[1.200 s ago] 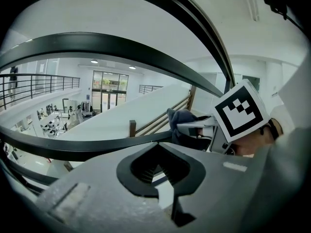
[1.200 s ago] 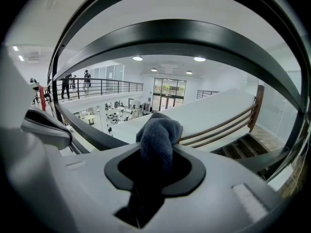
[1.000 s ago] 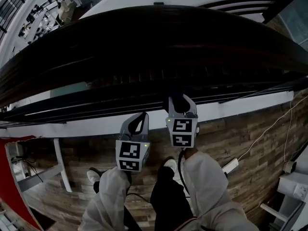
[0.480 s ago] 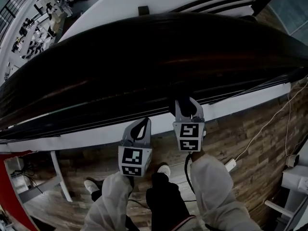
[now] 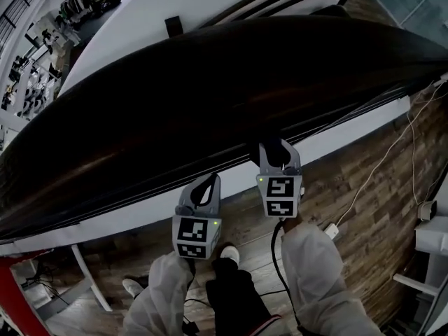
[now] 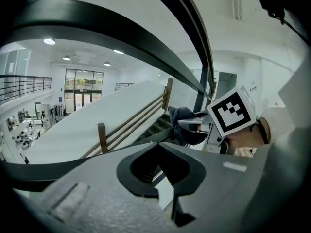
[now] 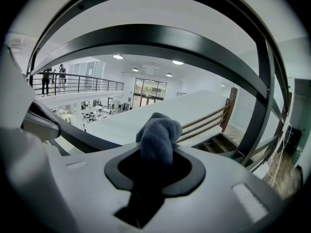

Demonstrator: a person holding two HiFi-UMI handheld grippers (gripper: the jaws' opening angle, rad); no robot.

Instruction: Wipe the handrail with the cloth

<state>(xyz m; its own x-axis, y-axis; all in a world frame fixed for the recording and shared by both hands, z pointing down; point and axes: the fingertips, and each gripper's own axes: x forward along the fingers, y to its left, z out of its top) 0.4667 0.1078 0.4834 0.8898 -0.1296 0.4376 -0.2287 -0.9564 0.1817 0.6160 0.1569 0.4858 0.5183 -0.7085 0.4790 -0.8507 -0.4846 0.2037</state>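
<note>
Softly bunched fuzzy cloth in right gripper by glossy curved handrail.

The right gripper has its jaws closed on a bunched blue-grey cloth, which rises out of the dark opening between them. Above the cloth, the dark handrail curves across the view as a broad band; whether the cloth touches it cannot be told. Far behind, a wooden stair rail descends at the right. At the left, persons stand behind a black balcony railing, under round ceiling lights.
</note>
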